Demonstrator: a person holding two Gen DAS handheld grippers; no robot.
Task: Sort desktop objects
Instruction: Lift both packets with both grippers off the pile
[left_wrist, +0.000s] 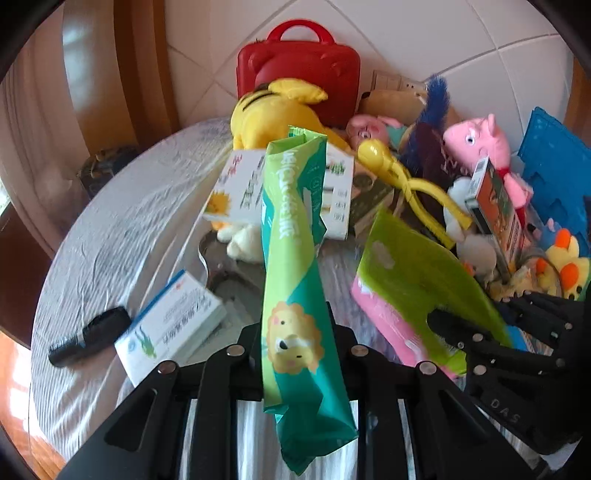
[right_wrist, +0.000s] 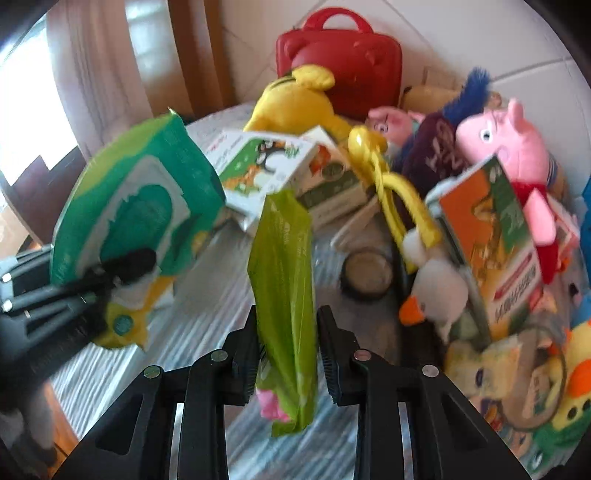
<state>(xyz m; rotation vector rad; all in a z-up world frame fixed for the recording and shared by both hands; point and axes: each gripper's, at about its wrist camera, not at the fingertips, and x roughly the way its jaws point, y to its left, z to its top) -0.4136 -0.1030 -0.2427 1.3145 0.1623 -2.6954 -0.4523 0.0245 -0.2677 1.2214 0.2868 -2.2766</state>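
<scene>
Above the bench (left_wrist: 110, 229), we hold two packs at once. Our left gripper (left_wrist: 299, 354) is closed on the wipes pack (left_wrist: 291, 258), the green one with a lion. Our right gripper (right_wrist: 286, 332) is closed on the lime pack (right_wrist: 284, 280), which also shows some pink. Both packs hang in the air, clear of the cloth.

We judge this step is carrying them to their place. To do it well, we should keep both grips firm, since the soft packs sag, and keep them apart from each other and the clutter.

We count one red case (left_wrist: 306, 70), one black brush (left_wrist: 88, 336), one yellow clamp toy (left_wrist: 402, 177), two pink pigs and at least four boxes.
</scene>
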